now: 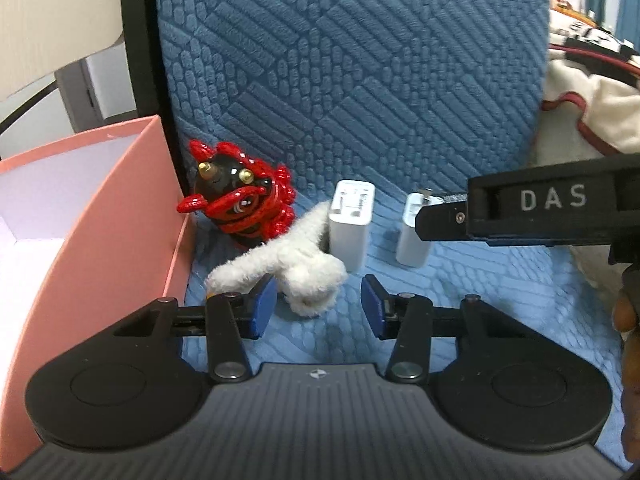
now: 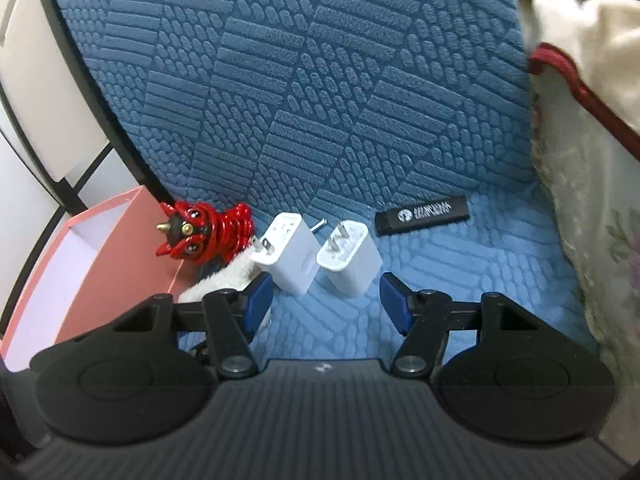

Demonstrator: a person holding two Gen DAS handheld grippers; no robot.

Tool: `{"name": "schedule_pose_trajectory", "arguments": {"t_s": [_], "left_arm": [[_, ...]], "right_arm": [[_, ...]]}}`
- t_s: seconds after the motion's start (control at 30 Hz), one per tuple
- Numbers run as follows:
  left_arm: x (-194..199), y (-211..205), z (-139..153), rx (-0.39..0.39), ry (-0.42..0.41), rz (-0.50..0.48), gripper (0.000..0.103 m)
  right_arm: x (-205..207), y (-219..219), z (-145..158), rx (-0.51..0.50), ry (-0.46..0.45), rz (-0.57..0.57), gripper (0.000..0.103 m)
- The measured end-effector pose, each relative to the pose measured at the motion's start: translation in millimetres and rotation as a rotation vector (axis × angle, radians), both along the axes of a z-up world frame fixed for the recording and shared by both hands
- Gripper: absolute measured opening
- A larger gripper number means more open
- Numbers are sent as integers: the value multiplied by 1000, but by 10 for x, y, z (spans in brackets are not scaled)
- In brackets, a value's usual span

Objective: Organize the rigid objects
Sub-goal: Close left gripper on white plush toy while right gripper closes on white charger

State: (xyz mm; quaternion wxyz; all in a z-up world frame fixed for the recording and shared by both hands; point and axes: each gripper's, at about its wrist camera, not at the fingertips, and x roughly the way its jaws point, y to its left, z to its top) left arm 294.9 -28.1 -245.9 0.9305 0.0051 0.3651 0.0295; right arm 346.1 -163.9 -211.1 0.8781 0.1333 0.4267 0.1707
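With both jaws half-open and empty, the left gripper (image 1: 318, 304) should straddle the fluffy white toy (image 1: 294, 270) at frame centre, while the right gripper (image 2: 326, 300) centres on the nearer white charger (image 2: 349, 258).

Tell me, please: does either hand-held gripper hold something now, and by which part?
Nothing is held. The left hand-held gripper straddles the white plush toy without clamping it; the right hand-held gripper stands open before the white charger.

A blue quilted cushion (image 2: 304, 80) fills the upper middle of the frame; a cream blanket with red trim (image 2: 580, 60) bunches at the right edge.
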Motion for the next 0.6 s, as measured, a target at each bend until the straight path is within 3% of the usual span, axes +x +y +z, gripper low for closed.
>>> {"name": "schedule_pose_trajectory", "arguments": {"t_s": [0.4,0.6], "left_arm": [[180,2,-137,44,-49,83,54],[237,46,-179,14,-33,97,53]], "right_arm": [[404,236,-198,-64,-3,5,60],[529,222,-293,-99,17,-19,42]]}}
